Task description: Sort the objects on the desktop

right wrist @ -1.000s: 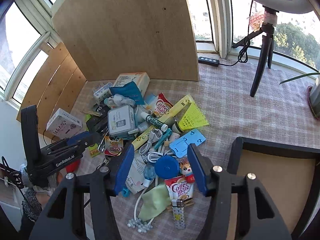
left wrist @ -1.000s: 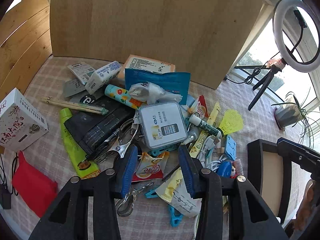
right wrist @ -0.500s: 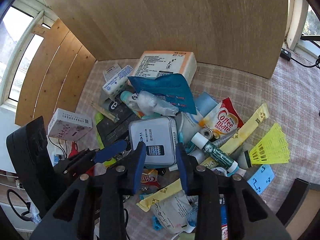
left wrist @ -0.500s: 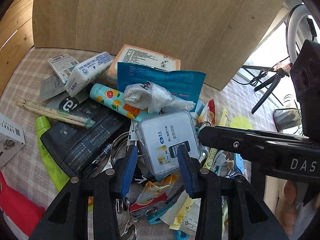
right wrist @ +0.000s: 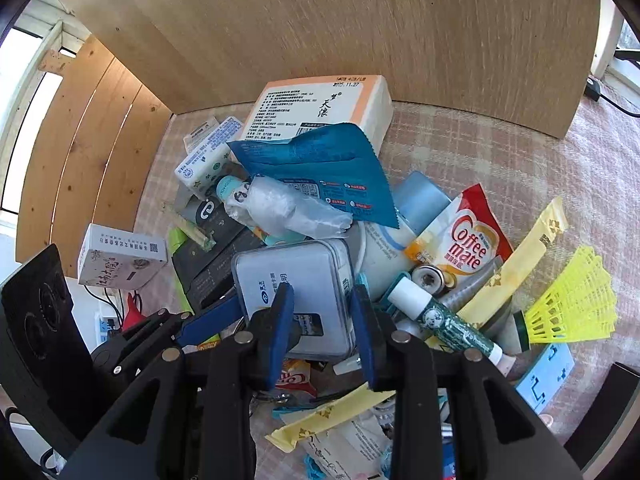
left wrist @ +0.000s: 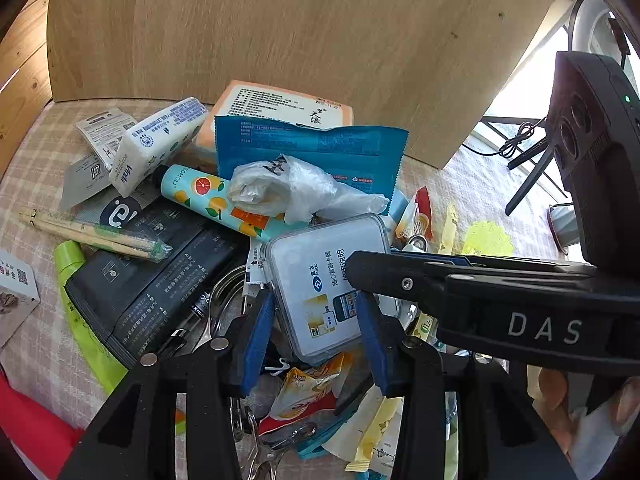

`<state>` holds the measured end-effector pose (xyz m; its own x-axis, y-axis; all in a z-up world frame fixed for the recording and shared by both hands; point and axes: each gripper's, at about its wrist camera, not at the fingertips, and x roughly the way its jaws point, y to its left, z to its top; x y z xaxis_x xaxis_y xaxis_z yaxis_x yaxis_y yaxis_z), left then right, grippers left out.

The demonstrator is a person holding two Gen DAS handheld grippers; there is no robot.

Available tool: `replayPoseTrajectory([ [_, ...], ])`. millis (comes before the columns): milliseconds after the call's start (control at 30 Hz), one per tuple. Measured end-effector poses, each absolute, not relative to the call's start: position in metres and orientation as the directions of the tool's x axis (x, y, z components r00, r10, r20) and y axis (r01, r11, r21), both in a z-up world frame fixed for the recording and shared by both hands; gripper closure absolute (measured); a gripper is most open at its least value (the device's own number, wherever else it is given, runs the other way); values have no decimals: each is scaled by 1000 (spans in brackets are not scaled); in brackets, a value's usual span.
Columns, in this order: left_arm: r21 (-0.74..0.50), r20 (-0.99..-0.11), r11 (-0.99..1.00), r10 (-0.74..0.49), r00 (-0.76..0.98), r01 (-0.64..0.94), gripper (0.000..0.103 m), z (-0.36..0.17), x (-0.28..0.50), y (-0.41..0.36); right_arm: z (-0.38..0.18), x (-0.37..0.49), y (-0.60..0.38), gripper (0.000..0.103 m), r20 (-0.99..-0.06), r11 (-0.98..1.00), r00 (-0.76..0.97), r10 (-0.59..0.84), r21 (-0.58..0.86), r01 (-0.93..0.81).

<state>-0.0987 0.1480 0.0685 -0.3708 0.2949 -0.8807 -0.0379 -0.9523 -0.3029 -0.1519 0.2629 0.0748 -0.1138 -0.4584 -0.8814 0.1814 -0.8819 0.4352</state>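
While both grippers straddle the grey plastic case (left wrist: 328, 280) atop the pile, the left gripper (left wrist: 316, 340) gapes, pads apart from it. The right gripper's (right wrist: 322, 330) 2 jaws have just been opening; whether they touch it I cannot tell.

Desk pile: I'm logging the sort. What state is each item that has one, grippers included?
plastic case, lid shut, lying flat.
lip balm, capped.
chopsticks, wrapped.
left gripper, open, straddling the case.
right gripper, open, case edge between jaws, which just closed partway, then eased.
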Motion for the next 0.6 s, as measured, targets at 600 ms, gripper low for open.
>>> replayPoseTrajectory([
  [600, -339, -852, -939, 335, -403, -65, 63, 102, -76, 159, 116, -121, 283, 70, -865, -881, -184, -467, 438, 180],
])
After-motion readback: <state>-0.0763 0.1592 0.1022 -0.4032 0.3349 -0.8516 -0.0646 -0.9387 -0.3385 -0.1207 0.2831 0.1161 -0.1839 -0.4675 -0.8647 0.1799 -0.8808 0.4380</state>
